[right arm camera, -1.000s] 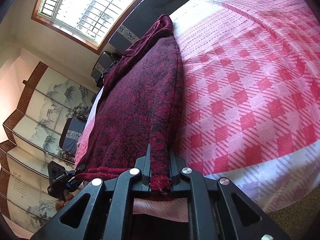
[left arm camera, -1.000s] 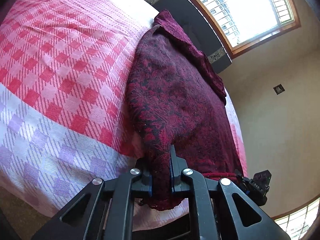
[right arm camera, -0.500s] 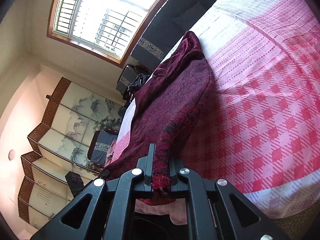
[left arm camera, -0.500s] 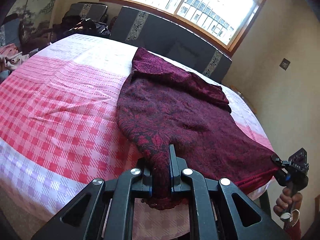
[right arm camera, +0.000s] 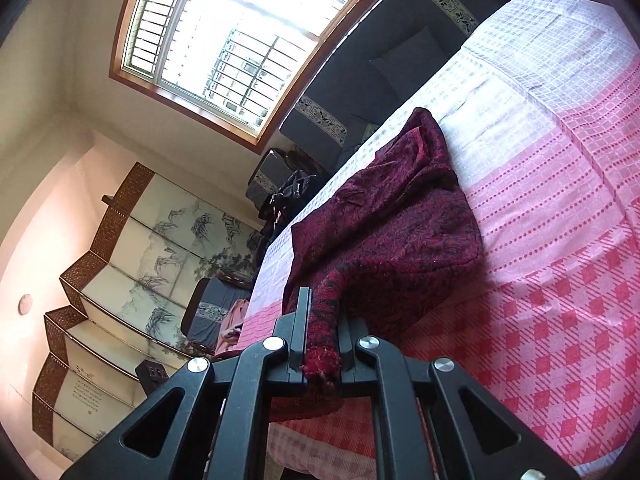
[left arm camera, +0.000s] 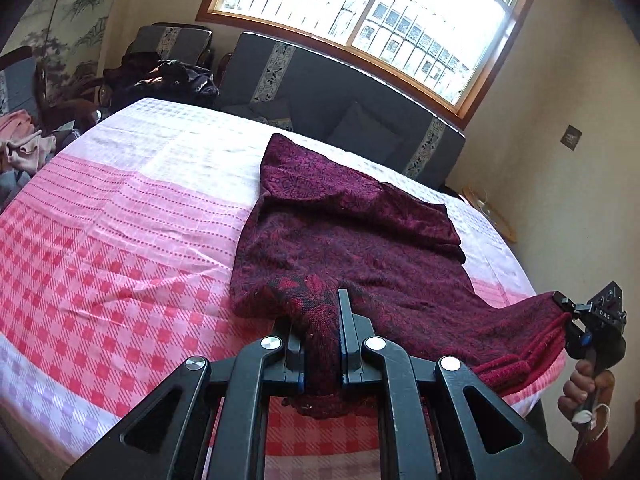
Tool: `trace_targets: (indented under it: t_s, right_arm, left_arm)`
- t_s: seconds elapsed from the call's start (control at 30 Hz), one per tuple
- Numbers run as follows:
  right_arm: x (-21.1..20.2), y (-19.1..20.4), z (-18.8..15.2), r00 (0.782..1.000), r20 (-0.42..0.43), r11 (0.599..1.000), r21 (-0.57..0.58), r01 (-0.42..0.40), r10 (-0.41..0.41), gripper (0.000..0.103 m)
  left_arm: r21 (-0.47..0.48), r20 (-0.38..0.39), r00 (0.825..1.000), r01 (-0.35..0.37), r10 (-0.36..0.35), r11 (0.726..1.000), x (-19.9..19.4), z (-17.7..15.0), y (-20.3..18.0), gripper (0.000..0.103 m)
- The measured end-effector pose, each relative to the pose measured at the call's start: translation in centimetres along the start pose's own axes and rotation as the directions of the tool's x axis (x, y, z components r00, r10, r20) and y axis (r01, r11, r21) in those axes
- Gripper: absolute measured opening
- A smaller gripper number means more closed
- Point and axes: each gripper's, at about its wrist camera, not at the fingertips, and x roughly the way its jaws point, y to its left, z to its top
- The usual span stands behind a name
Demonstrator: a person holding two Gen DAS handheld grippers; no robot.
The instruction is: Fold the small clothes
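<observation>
My right gripper [right arm camera: 322, 332] pinches the dark red patterned knit garment [right arm camera: 384, 236], lifting its corner off the pink checked bedspread [right arm camera: 560, 240].

Bare checked bedspread [left arm camera: 120, 248] lies open left of the sweater [left arm camera: 344, 240]; sofa [left arm camera: 320, 92] blocks beyond.

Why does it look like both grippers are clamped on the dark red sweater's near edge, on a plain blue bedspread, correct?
Not the bedspread. The left gripper and right gripper do clamp the sweater, but the bedspread is pink and red checked, as the left wrist view shows.
</observation>
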Motion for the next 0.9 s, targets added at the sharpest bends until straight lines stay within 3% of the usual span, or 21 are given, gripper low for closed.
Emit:
trace_targets:
  t_s: [0.4, 0.9]
  right_arm:
    - [3.5, 0.7, 5.1, 0.999, -0.016, 0.999, -0.042, 0.031, -0.032, 0.008]
    - [7.6, -0.3, 8.5, 0.997, -0.028, 0.996, -0.052, 0.067, -0.069, 0.008]
  left_arm:
    - [0.038, 0.015, 0.999, -0.042, 0.042, 0.998, 4.0, 4.2, -1.3, 0.012]
    - [0.035, 0.000, 0.997, -0.082, 0.082, 0.996, 9.1, 6.7, -1.2, 0.012]
